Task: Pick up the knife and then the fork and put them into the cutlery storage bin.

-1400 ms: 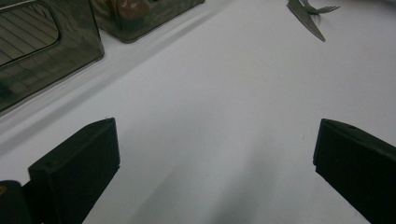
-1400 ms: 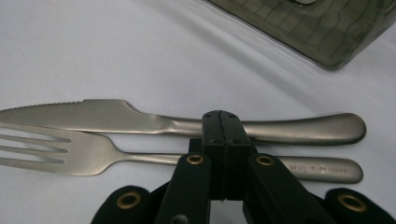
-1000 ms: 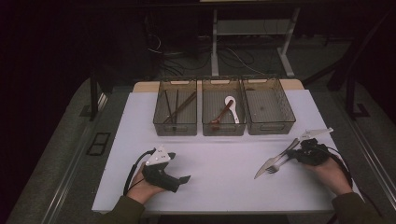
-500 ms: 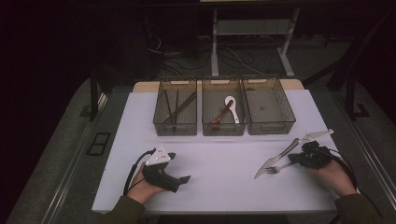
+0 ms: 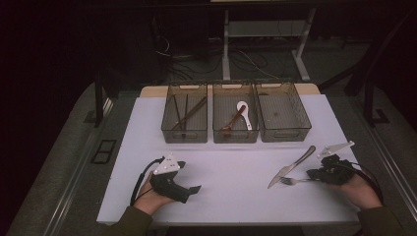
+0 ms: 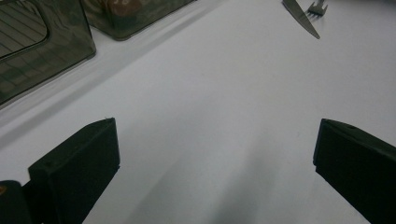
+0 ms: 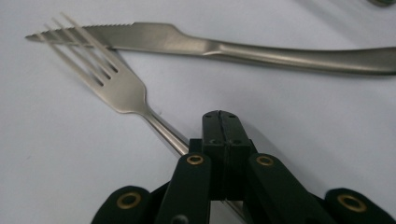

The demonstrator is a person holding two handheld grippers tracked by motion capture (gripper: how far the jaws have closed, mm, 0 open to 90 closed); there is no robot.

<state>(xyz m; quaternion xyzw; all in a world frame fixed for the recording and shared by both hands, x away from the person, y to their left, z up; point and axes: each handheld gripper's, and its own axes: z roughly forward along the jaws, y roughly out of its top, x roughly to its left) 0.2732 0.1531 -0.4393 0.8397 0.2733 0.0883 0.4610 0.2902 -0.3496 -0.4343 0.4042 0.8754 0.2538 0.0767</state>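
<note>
The right gripper [image 5: 314,177] is clamping the handle of a fork [image 7: 112,79] low over the white table [image 5: 236,196], its prongs crossing the tip of a knife [image 7: 233,44] lying just beside it. The left gripper [image 6: 215,154] is resting with jaws wide apart, holding nothing, well apart from the fork.

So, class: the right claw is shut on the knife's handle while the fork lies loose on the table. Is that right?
No. The right claw is shut on the fork; the knife lies loose on the table. The right gripper view shows it.
</note>
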